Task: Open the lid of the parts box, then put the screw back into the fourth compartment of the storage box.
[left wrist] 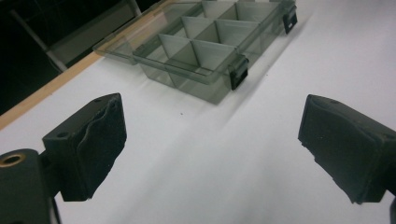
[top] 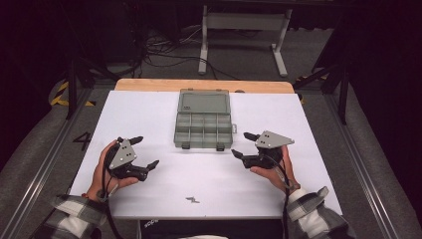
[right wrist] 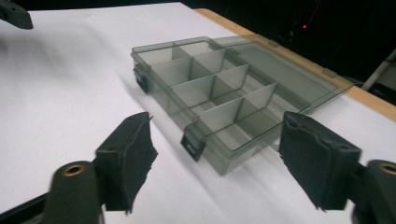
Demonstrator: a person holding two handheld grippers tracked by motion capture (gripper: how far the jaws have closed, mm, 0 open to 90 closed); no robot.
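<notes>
From above, on the white surface, the translucent grey plastic compartment box lies open near the far middle, its lid folded flat behind it toward the wooden edge strip. Its cells are too small here to tell whether anything lies in them. The left claw sits to the near left of the box, well apart from it, gripped by a hand whose checked sleeve is cut off at the bottom edge; its two jaws spread wide and point toward the middle, with nothing between them. The right claw mirrors it near the box's near right corner, jaws likewise spread and bare, the hand tilted inward under its grey three-cornered plate. A small dark object lies near the front edge; what it is cannot be made out.

Along the left claw, both black padded jaws stand far apart over bare white, holding nothing. The box lies ahead, its far end cut off by the top edge; two dark latches hang on its near wall, and the cells in sight look empty.

Along the right claw, the jaws stand wide, and the box's near corner with one latch lies just beyond the gap, not touched by either pad. The dividers are slightly blurred. At the top left corner a tip of the other claw is cut off by the frame.
</notes>
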